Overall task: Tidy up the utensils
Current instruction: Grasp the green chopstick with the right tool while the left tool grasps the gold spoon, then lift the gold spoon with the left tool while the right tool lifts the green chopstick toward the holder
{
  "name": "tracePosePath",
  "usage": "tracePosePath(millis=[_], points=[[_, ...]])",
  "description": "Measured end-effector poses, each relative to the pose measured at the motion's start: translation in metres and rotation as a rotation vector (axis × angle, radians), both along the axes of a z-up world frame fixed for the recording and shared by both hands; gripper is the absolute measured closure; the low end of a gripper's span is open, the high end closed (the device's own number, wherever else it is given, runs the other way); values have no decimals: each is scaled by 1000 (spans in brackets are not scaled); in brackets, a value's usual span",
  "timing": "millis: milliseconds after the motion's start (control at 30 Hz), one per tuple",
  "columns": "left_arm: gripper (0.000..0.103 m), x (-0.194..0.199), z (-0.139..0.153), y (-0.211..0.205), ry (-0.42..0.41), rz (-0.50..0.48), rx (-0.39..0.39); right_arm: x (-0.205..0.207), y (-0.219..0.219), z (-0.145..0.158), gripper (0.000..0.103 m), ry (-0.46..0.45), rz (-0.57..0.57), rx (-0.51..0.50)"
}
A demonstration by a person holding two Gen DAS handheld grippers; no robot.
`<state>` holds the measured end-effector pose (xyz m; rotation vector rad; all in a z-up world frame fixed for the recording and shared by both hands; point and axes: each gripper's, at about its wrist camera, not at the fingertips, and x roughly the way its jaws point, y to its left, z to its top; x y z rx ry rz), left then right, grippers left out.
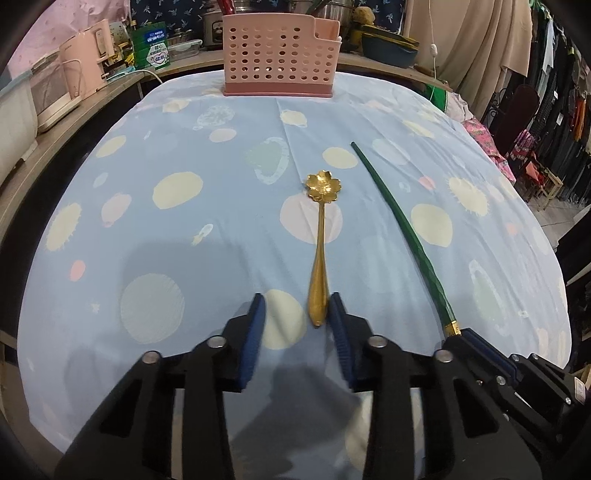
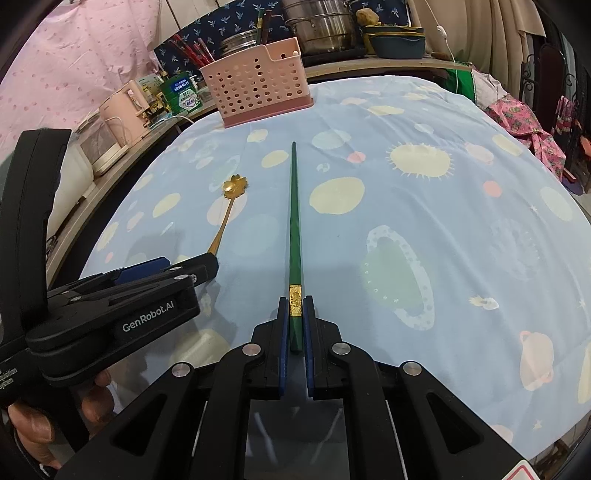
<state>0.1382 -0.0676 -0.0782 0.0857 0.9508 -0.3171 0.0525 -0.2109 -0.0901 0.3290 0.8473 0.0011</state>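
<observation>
A gold spoon (image 1: 320, 254) with a flower-shaped bowl lies on the blue patterned cloth, also seen in the right wrist view (image 2: 229, 201). My left gripper (image 1: 297, 314) is open with the spoon's handle end between its fingers, close to the right pad. A green chopstick (image 1: 399, 229) with a gold band lies to the right. My right gripper (image 2: 296, 317) is shut on the thick end of the green chopstick (image 2: 294, 221). A pink perforated utensil holder (image 1: 279, 55) stands at the table's far edge, also in the right wrist view (image 2: 258, 83).
The table cloth (image 2: 424, 229) covers the whole table. Behind it a shelf holds a pink kettle (image 1: 88, 55), a green tin (image 1: 151, 46), steel pots (image 2: 321, 26) and a blue dish (image 2: 397, 42). Clothes hang at the right.
</observation>
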Motion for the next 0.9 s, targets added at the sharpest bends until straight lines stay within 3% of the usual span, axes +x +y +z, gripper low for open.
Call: tracePosePath(millis=[67, 467, 767, 833, 900], points=[[92, 1, 0, 4, 15, -1, -25, 0, 0, 0, 96, -1, 2, 0], [93, -7, 26, 28, -7, 16, -113, -4, 0, 8, 96, -22, 6, 5], [93, -9, 70, 40, -72, 30, -179, -8, -5, 45, 96, -114, 9, 24], [102, -7, 79, 41, -87, 28, -191, -8, -8, 57, 96, -144, 8, 28], [103, -5, 89, 42, -101, 26, -201, -6, -10, 69, 96, -172, 6, 32]])
